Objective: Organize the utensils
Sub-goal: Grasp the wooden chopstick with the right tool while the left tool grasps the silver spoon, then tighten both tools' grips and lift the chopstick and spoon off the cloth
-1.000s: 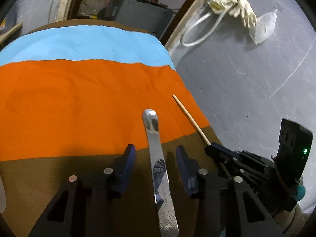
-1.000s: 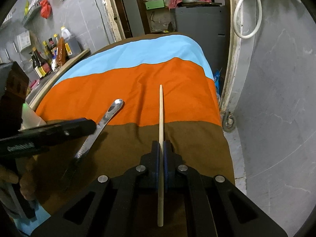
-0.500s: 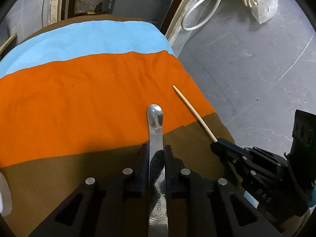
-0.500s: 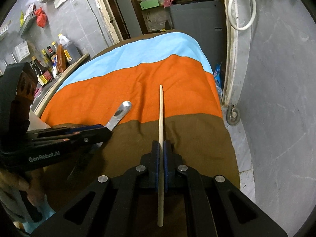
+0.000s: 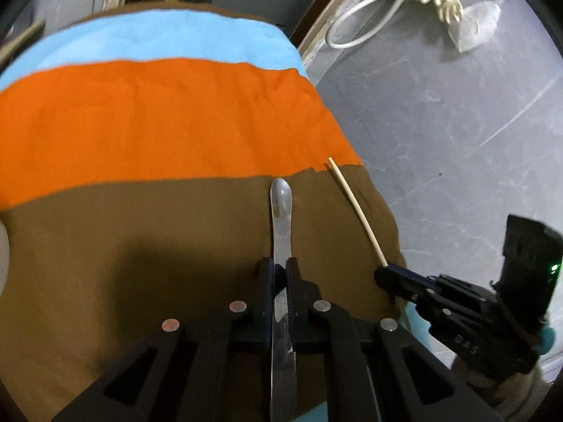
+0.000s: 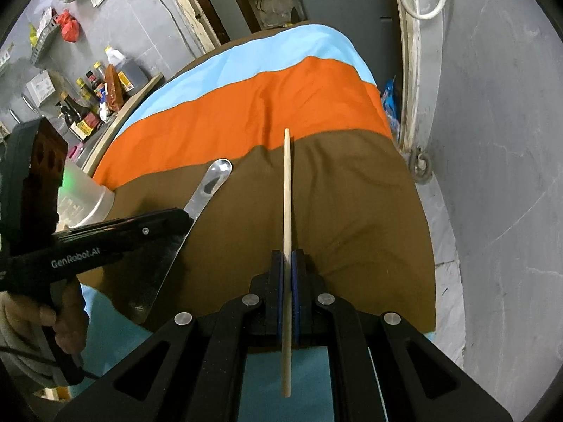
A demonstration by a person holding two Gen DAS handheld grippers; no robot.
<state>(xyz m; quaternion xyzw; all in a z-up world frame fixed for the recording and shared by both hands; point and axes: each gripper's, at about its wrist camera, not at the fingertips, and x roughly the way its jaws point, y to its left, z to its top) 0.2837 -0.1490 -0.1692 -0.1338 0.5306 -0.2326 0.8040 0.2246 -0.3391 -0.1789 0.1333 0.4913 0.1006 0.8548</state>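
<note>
Left gripper (image 5: 279,274) closing, its 2 fingers pinching the spoon (image 5: 280,211) mid-handle; right gripper (image 6: 288,263) pinches the chopstick (image 6: 287,190), tip forward.

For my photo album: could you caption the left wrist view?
Left gripper closing on a metal spatula; right gripper beside it holds a wooden chopstick.
</note>
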